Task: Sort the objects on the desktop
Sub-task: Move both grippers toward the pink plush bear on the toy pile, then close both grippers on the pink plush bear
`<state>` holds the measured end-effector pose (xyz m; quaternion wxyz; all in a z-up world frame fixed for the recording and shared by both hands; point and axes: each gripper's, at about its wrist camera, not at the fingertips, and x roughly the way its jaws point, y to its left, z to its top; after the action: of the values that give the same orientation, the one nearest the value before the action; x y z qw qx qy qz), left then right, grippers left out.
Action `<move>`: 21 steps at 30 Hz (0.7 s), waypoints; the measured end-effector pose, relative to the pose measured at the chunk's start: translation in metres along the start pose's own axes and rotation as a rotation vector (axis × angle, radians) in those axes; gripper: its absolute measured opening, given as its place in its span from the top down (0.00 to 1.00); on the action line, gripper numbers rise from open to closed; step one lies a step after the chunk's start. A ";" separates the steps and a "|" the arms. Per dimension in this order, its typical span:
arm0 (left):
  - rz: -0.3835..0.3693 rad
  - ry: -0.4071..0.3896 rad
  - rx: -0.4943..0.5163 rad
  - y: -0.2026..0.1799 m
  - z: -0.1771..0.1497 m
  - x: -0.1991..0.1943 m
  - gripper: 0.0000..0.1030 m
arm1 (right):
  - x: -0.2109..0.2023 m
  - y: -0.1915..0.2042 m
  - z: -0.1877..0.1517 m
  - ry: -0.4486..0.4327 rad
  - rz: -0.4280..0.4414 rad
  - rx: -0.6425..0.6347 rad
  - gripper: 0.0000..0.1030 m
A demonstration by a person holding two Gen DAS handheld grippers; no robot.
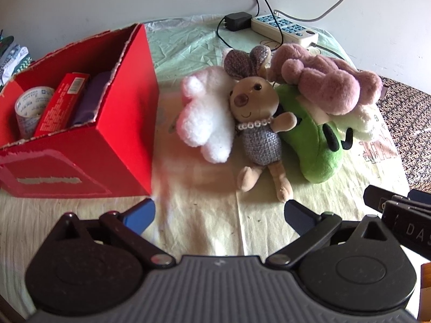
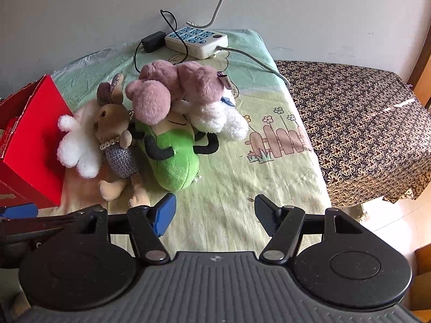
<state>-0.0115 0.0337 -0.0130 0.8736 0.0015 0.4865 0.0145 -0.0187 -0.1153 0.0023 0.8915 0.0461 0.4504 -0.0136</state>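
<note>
A: Right gripper (image 2: 214, 216): parted about halfway, empty, only bare pale-green printed cloth (image 2: 229, 188) between blue pad and black pad. Left gripper (image 1: 219, 214): spread wide, also grasping nothing, hovering over the same cloth.

B: Nearest to the right jaws?

A: Bright green plush toy with black stitched arms (image 2: 172, 156), just beyond the tips, lying lengthwise. Beside it, tan bunny doll in a grey tweed dress (image 2: 118, 145), feet toward the grippers. Fluffy white-and-pink plush (image 2: 76, 148) next, against the torn-edged red cardboard box (image 1: 107, 140). Mauve plush bear (image 2: 167, 91) heaped on top of the green one, over a white plush (image 2: 221, 118).

B: Best approach, then?

A: Probably taking the mauve one first, being on top. Descending steeply, straddling a limb or the narrow body, squeezing deep into the pile. Lifting straight up to avoid dragging neighbours. Keeping clear of the white power strip (image 2: 196, 40) and its cables behind.
</note>
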 end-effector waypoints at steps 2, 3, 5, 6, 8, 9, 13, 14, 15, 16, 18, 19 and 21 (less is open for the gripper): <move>-0.006 0.000 0.003 0.000 0.001 0.000 0.01 | 0.000 0.000 0.000 -0.002 0.008 -0.005 0.38; -0.008 -0.002 0.006 0.000 0.001 0.000 0.01 | 0.000 0.001 -0.001 -0.003 0.012 -0.008 0.39; -0.013 -0.008 0.012 0.001 0.002 -0.001 0.01 | -0.001 0.001 -0.001 -0.007 0.019 -0.013 0.43; -0.015 -0.011 0.015 0.001 0.003 -0.001 0.01 | -0.001 0.001 -0.001 -0.008 0.023 -0.017 0.47; -0.018 -0.015 0.018 0.002 0.006 -0.001 0.01 | -0.001 0.002 0.000 -0.009 0.023 -0.026 0.50; -0.019 -0.016 0.018 0.002 0.008 -0.001 0.01 | -0.002 0.001 0.000 -0.010 0.021 -0.029 0.51; -0.040 -0.022 0.024 0.003 0.014 -0.001 0.01 | -0.003 -0.002 0.003 -0.020 0.011 -0.034 0.51; -0.042 -0.024 0.029 0.002 0.016 -0.001 0.01 | -0.004 -0.003 0.005 -0.021 0.011 -0.039 0.51; -0.045 -0.024 0.035 0.002 0.018 -0.001 0.01 | -0.004 -0.003 0.007 -0.026 0.011 -0.049 0.51; -0.048 -0.024 0.042 0.001 0.021 -0.001 0.01 | -0.006 -0.004 0.011 -0.033 0.011 -0.062 0.51; -0.054 -0.025 0.050 0.000 0.028 -0.001 0.01 | -0.008 -0.003 0.020 -0.040 0.019 -0.099 0.50; -0.060 -0.027 0.056 -0.001 0.033 -0.002 0.01 | -0.008 -0.002 0.025 -0.036 0.029 -0.118 0.50; -0.062 -0.035 0.077 -0.003 0.044 -0.004 0.01 | -0.008 -0.003 0.038 -0.015 0.066 -0.139 0.50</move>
<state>0.0235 0.0311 0.0138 0.8813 0.0202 0.4711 -0.0315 0.0070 -0.1216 0.0313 0.8959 -0.0011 0.4417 0.0465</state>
